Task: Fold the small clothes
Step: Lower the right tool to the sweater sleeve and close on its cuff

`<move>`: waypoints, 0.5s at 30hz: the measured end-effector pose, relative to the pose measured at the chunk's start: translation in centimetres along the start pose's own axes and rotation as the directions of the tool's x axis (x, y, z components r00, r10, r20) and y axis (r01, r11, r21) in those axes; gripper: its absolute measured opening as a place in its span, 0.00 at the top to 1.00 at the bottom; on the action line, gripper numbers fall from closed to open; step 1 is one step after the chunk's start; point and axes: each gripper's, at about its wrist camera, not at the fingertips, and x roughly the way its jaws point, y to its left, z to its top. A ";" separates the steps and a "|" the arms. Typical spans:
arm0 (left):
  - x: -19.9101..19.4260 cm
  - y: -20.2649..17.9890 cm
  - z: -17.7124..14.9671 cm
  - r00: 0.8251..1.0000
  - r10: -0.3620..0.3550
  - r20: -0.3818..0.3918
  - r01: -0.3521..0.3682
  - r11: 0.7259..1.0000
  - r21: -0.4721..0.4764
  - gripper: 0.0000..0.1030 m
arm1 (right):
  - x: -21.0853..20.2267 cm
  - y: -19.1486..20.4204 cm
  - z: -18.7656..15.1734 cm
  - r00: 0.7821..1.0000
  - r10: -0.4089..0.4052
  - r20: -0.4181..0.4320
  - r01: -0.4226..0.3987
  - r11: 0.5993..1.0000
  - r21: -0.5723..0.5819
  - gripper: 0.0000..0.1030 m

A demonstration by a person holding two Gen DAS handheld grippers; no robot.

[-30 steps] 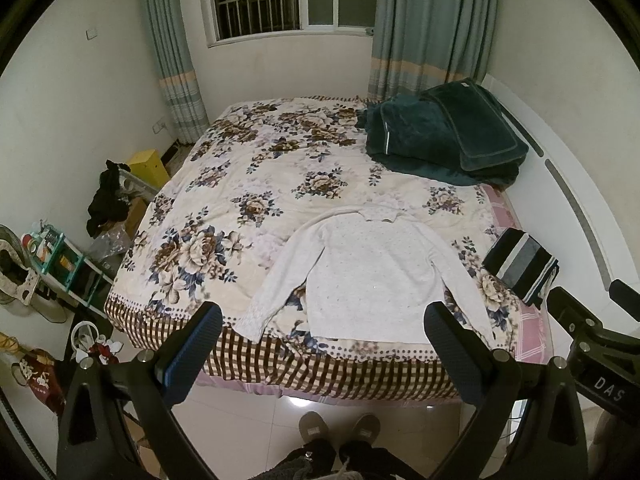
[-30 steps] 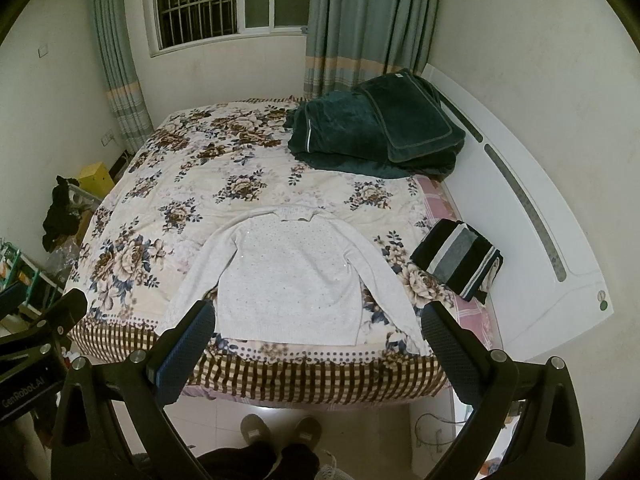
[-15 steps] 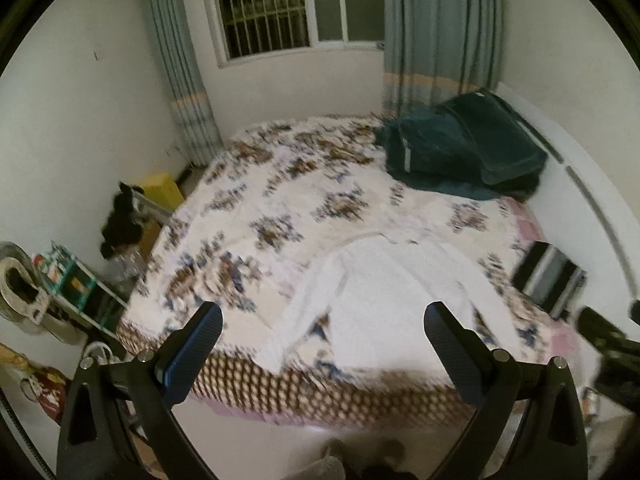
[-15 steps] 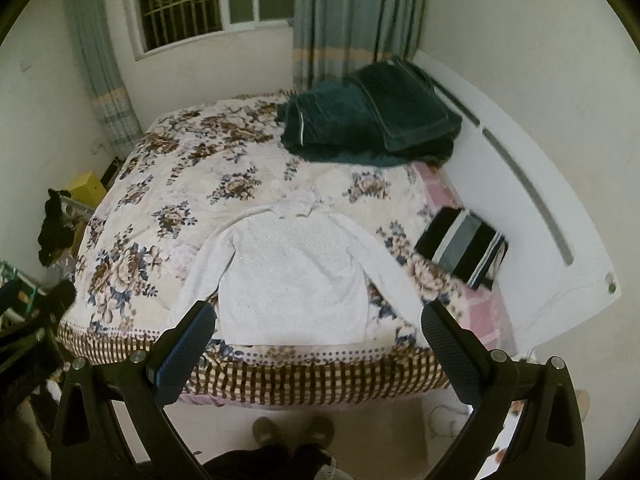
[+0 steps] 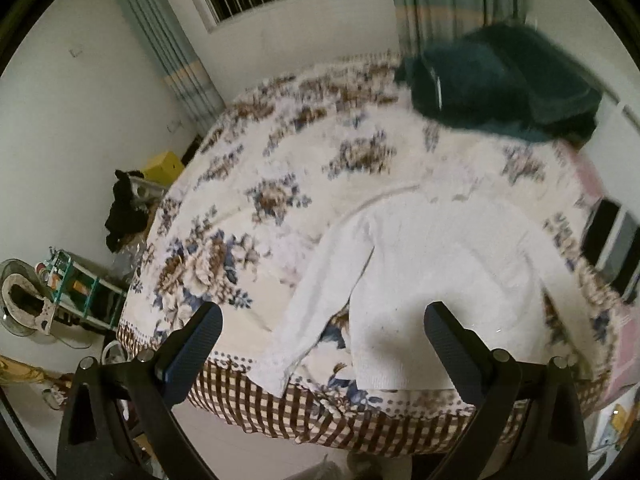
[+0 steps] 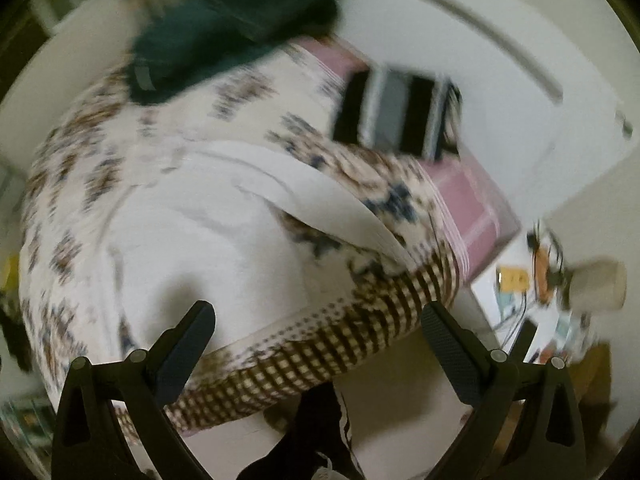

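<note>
A white long-sleeved top point(image 5: 440, 264) lies spread flat, sleeves out, at the near edge of the bed; it also shows in the blurred right wrist view point(image 6: 208, 240). My left gripper point(image 5: 322, 344) is open and empty, above the near edge over the top's left sleeve point(image 5: 316, 312) and hem. My right gripper point(image 6: 316, 344) is open and empty, above the bed's near right corner, by the right sleeve point(image 6: 340, 212).
The bed has a floral quilt point(image 5: 248, 216) with a checked border point(image 5: 304, 412). Dark green bedding point(image 5: 500, 84) is piled at the head. A folded black, grey and white striped garment point(image 6: 396, 116) lies at the right edge. Clutter and a shelf point(image 5: 76, 288) stand left.
Both grippers have moved forward and down toward the bed's near edge. The right view has swung to the right and is blurred. The top has not moved.
</note>
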 end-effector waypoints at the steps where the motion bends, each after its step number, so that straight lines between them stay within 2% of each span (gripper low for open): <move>1: 1.4 -1.0 -0.1 1.000 0.011 -0.020 -0.011 1.000 0.007 0.00 | 2.7 -1.8 1.1 0.999 0.010 -0.033 -0.009 0.999 0.035 0.00; 5: 7.9 -5.1 -0.7 0.993 0.062 -0.098 -0.057 0.997 0.052 0.00 | 14.5 -9.9 4.8 0.987 0.064 -0.144 -0.030 0.973 0.228 0.00; 9: 14.4 -8.6 -2.5 0.975 0.076 -0.208 -0.057 0.994 0.096 0.00 | 24.9 -16.7 6.5 0.981 0.028 -0.193 0.042 0.936 0.348 0.00; 11: 17.4 -10.2 -3.5 0.964 0.080 -0.253 -0.050 0.991 0.121 0.00 | 30.3 -19.1 6.9 0.972 0.008 -0.235 0.081 0.928 0.363 0.00; 13: 20.1 -11.7 -4.5 0.955 0.093 -0.281 -0.050 0.986 0.156 0.00 | 34.4 -20.1 6.8 0.962 0.020 -0.274 0.080 0.934 0.349 0.00; 15: 22.2 -13.1 -5.4 0.949 0.098 -0.300 -0.044 0.983 0.180 0.00 | 38.3 -20.6 6.3 0.939 0.042 -0.342 0.073 0.946 0.316 0.00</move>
